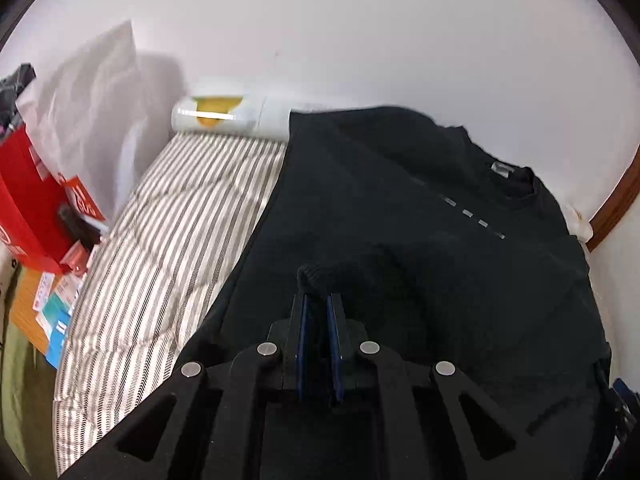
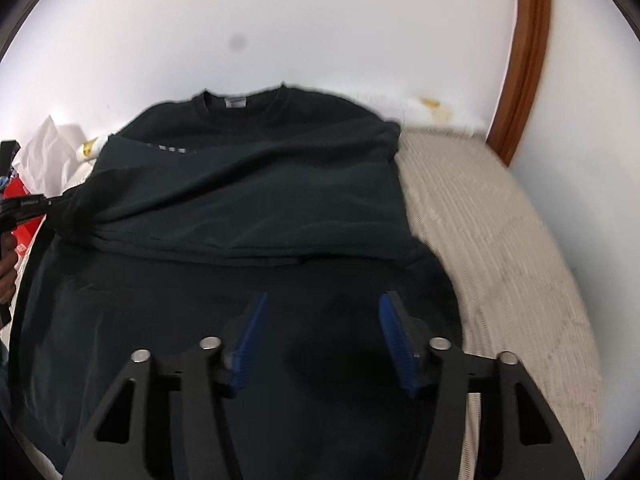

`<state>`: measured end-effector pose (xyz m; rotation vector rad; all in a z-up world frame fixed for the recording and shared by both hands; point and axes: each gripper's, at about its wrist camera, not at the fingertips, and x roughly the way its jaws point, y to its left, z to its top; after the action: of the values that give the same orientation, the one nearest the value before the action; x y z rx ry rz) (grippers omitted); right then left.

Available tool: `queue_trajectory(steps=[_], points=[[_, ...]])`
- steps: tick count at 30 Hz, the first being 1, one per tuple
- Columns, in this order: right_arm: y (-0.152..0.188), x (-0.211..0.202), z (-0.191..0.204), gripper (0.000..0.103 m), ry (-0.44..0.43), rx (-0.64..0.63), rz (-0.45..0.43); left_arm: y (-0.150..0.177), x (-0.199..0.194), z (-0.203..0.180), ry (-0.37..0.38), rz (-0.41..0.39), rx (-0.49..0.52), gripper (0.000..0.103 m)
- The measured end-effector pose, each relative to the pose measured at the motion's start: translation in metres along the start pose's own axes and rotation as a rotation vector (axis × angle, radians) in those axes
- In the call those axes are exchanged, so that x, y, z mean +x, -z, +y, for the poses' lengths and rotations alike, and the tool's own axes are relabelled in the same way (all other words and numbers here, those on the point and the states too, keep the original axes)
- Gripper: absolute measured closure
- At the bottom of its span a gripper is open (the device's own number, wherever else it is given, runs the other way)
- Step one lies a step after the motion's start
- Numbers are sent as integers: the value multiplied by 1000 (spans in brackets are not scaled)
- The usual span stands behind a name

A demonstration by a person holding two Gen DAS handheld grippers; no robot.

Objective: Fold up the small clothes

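My right gripper [image 2: 322, 336] is hanging over the lower part of a black T-shirt [image 2: 256, 184], blue pads apart and pinching nothing. The shirt is lying on a striped bedcover [image 2: 500, 240], collar toward the white wall [image 2: 320, 20]. At the left edge my left gripper [image 2: 28, 204] is pinching a bunched corner of the shirt.

no text on the red box [image 1: 28, 200] is legible.
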<state>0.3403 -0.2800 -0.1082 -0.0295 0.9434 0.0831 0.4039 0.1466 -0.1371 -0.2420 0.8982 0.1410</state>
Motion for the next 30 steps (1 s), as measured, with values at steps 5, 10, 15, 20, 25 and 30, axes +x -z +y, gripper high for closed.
queue_trajectory(steps=[5, 10, 15, 20, 25, 30], points=[[-4, 31, -2, 51, 44, 19, 38, 6, 12, 7, 39, 43, -27, 91], [-10, 53, -13, 51, 29, 104, 50, 6, 19, 6, 48, 37, -14, 91], [-16, 56, -22, 52, -15, 197, 11, 5, 24, 6, 57, 25, -14, 91], [-24, 51, -20, 52, -6, 208, -36, 8, 22, 7, 58, 16, -8, 91], [-27, 67, -24, 52, -13, 251, -7, 11, 19, 8, 63, 13, -2, 91], [-30, 82, -21, 59, 15, 261, -6, 12, 17, 12, 101, 35, 9, 90]])
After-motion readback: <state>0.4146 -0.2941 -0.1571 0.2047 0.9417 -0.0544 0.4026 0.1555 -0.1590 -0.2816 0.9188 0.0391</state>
